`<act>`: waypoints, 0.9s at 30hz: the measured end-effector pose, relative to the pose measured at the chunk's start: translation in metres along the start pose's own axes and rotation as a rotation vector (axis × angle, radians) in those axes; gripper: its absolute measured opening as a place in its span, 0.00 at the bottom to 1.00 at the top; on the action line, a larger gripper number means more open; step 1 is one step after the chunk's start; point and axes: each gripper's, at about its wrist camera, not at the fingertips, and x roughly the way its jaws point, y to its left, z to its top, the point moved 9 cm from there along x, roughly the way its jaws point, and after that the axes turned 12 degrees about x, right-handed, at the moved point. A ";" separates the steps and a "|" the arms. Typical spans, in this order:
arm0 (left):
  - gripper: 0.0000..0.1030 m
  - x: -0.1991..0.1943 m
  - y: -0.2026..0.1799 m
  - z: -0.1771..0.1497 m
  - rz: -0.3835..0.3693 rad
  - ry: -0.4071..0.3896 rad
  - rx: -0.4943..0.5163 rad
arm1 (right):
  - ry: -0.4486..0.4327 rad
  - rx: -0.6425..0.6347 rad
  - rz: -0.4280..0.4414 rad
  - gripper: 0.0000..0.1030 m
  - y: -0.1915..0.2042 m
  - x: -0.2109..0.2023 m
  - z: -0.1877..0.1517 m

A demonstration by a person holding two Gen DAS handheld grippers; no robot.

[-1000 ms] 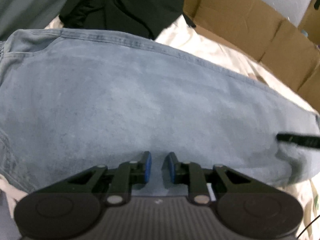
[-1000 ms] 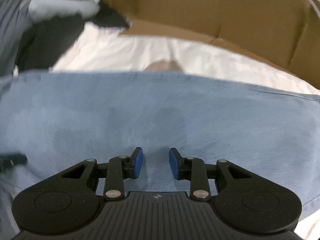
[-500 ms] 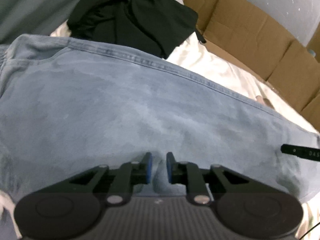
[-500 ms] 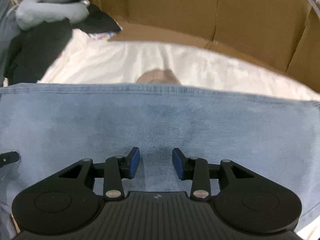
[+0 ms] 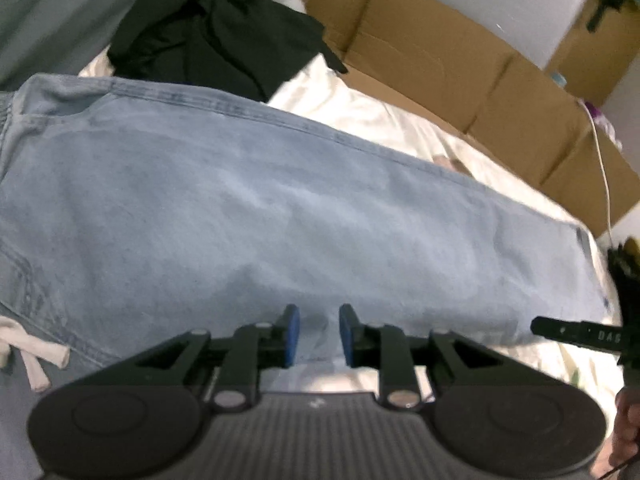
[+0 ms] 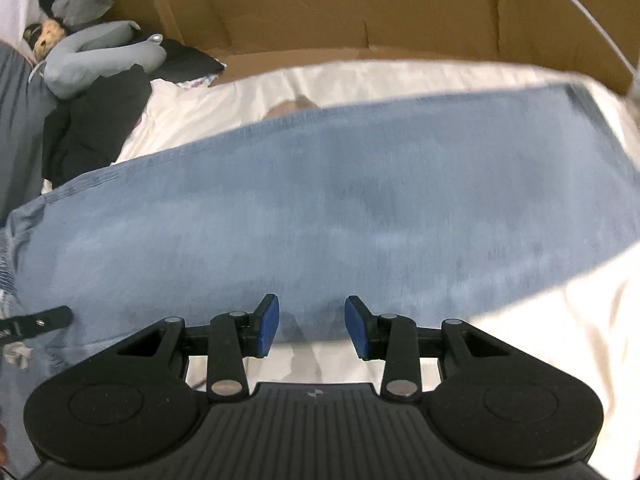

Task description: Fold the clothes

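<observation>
Where jeans (image 5: 300,216) cover white bedsheet (image 6: 400,80), cardboard (image 5: 460,64) behind, both grippers' jaws apart.

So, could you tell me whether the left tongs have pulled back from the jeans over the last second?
Yes: the left tongs backed toward the jeans' near hem; white sheet now shows beneath them.

Ahead of my fingers the jeans (image 6: 320,208) lie flat, nothing standing on them. Beyond their far edge runs a bare strip of bed sheet (image 6: 360,80), then cardboard boxes (image 6: 360,4) wall it off. Black clothing (image 5: 216,40) and a grey plush toy (image 6: 96,56) crowd the far left corner.
</observation>
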 end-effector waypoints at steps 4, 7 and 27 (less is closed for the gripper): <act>0.26 0.004 -0.010 -0.014 -0.028 0.029 -0.001 | 0.034 0.101 0.085 0.43 -0.006 0.010 -0.014; 0.28 0.009 -0.012 -0.026 -0.065 0.054 -0.045 | 0.035 0.179 0.119 0.52 -0.011 0.018 -0.018; 0.46 0.034 -0.003 -0.043 -0.215 -0.088 -0.428 | -0.043 0.521 0.287 0.59 -0.035 0.031 -0.015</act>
